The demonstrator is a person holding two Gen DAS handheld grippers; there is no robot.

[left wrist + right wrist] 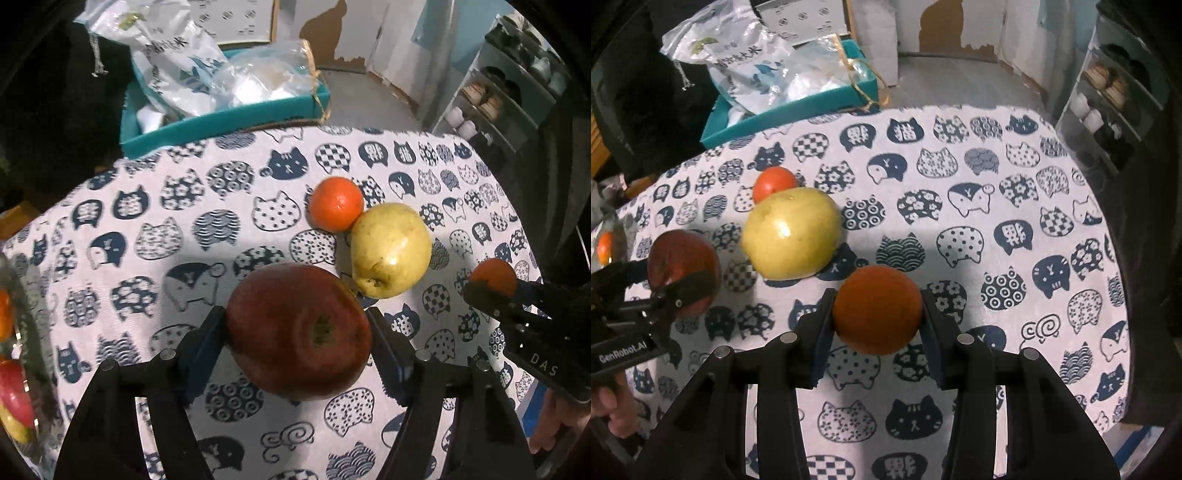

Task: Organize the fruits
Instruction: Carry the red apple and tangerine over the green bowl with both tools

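Two handheld grippers each grip a piece of fruit above a table draped in a cloth (960,177) printed with navy cat faces. The left gripper (297,332) has its pads pressed to either side of a red apple (298,338), stem hollow facing the camera. The right gripper (877,314) is closed on an orange (878,308), clamped across its widest part.

A yellow apple (390,249) and a second, smaller orange (336,203) lie on the cloth, touching each other, just beyond the held fruit. At the left edge of the left wrist view, what appears to be a clear dish (26,332) holds more fruit, though it is too blurred to identify with confidence.

The red apple looks firm, smooth and fairly heavy, with a waxy skin that could slip under a light squeeze; a hold across its widest part, as here, seems the safest. The orange is likely lighter, with a dimpled peel that offers better purchase but gives a little under pressure. Both would probably bruise if dropped or pinched hard.

The cloth is soft and lies mostly flat over a rounded table. Behind it sits a teal box (229,118) stuffed with plastic bags. Beyond are a bare floor, a wall with peeling paint, and a shoe rack (1108,99) to the right.
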